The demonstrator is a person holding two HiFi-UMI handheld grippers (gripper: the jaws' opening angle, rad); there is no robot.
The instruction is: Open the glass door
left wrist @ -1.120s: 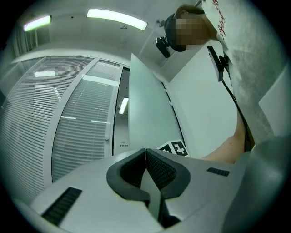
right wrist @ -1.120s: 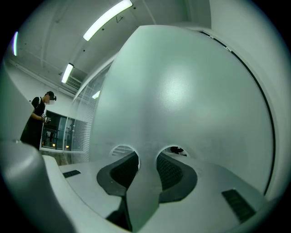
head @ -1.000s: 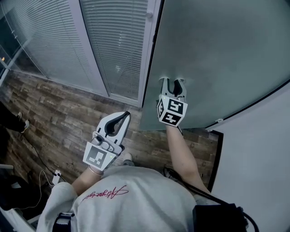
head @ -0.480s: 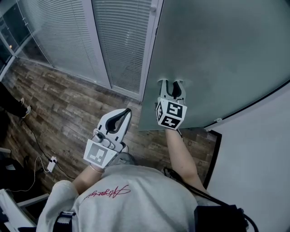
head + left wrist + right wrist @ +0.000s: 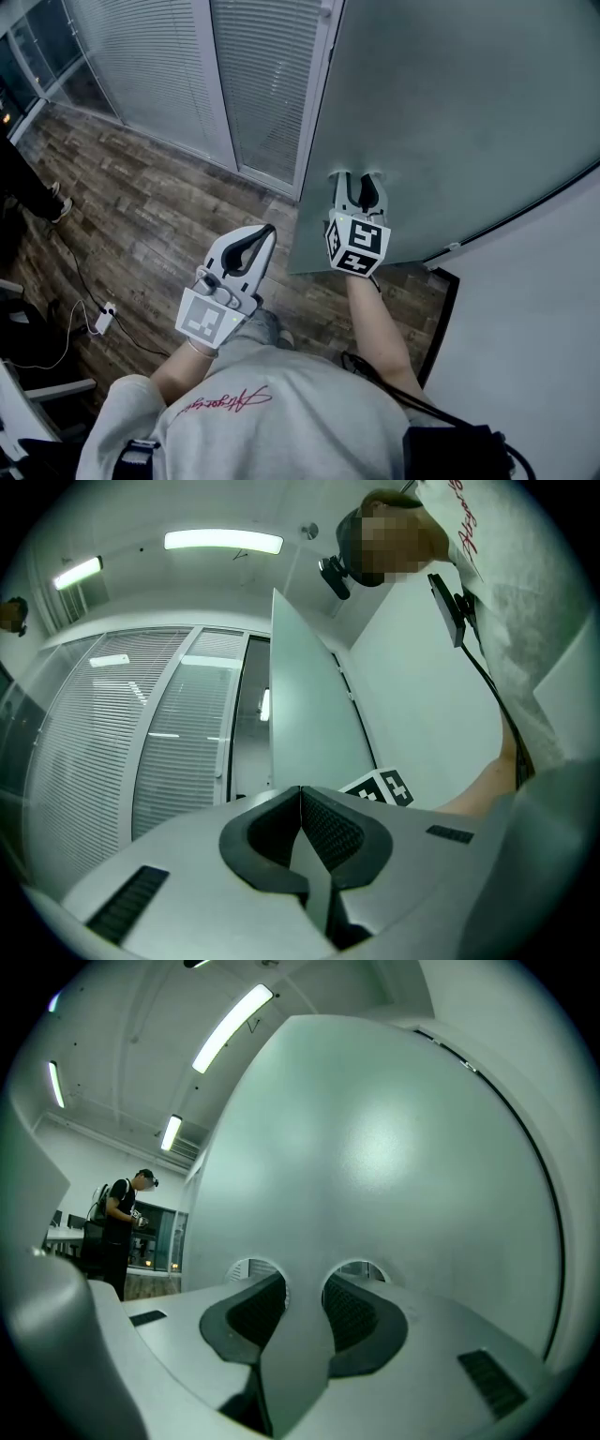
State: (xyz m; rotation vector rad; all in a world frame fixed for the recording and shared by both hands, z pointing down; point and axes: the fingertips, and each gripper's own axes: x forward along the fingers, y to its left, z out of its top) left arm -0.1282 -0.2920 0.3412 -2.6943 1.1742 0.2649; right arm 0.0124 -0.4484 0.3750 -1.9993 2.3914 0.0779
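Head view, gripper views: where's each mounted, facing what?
Head view: on the head, steeply down at floor, glass door, left claw, right claw, own torso.
Left gripper view: on left claw, tilted up at door edge, blinds; shut claw, torso.
Right gripper view: on right claw, facing the door it grips.
All share the door.

The person's white plastic left gripper (image 5: 265,229) (image 5: 300,790) is held low, close in front of the body. It points forward and a little up. Its two jaws are pressed together and there is nothing between them. The left wrist (image 5: 194,351) comes out of a grey sweatshirt sleeve (image 5: 122,412).

The white plastic right gripper (image 5: 358,180) (image 5: 302,1284) reaches farther out. The bare right forearm (image 5: 380,319) behind it is stretched out straight. Its jaws stand a bit apart and squeeze a strip of the frosted glass door (image 5: 375,1147) from both sides. Its black-and-white marker cube (image 5: 357,246) faces up toward the head.
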